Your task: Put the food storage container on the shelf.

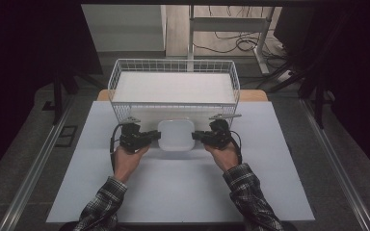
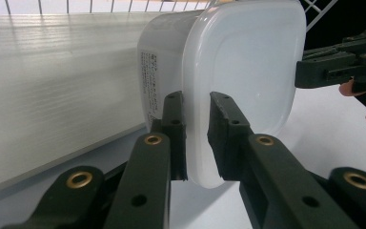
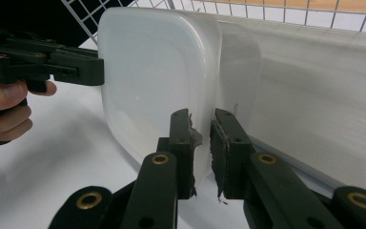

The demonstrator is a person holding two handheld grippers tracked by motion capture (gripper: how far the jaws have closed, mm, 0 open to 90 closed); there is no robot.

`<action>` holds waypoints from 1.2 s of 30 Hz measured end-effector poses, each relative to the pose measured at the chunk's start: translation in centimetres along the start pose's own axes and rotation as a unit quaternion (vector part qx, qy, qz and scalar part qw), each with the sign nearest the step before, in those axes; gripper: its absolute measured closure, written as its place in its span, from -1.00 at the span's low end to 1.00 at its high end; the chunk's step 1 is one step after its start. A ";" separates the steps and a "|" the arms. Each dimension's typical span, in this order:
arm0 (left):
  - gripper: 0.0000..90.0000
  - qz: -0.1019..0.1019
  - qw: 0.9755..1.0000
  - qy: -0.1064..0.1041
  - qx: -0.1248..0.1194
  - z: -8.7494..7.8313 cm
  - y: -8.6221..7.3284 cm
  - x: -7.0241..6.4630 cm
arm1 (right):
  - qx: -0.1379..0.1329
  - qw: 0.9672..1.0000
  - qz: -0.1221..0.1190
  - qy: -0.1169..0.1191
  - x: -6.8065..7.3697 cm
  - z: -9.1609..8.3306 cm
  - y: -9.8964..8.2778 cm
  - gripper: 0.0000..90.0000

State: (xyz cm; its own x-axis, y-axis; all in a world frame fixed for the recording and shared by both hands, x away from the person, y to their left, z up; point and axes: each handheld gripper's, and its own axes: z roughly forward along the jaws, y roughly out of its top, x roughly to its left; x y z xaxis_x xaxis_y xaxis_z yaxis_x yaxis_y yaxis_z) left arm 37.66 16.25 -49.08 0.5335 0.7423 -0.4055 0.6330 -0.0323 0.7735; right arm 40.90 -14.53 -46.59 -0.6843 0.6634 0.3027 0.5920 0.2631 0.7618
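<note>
A white, translucent plastic container [image 1: 176, 134] with a rounded square lid sits between my two grippers, just in front of the wire basket [image 1: 173, 61]. My left gripper [image 1: 155, 136] is shut on the lid's left rim. In the left gripper view the black jaws [image 2: 198, 138] pinch the container's [image 2: 248, 62] edge, and the right gripper [image 2: 333, 64] shows on its far side. My right gripper [image 1: 196, 137] is shut on the opposite rim. In the right gripper view its jaws [image 3: 201, 143] clamp the container [image 3: 157, 71], with the left gripper [image 3: 52, 62] beyond.
The white wire basket has a white corrugated liner [image 2: 52, 86] and stands at the back of the pale table sheet [image 1: 183, 187]. Dark floor, metal rails and a stand with cables lie around the table.
</note>
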 end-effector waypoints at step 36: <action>0.48 0.039 0.995 0.077 -0.045 3.1 1.6 0.3 | -0.043 0.997 -0.002 -0.071 -1.3 2.6 1.6 0.66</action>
State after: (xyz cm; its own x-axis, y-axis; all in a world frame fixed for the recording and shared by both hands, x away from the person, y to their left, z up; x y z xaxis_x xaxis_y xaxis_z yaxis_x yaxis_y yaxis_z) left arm 40.60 14.40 -49.45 0.4820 0.8344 -0.2674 0.5355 -0.0390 0.8436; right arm 43.85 -13.17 -47.26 -0.6158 0.7569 0.2189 0.5461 0.2099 0.8110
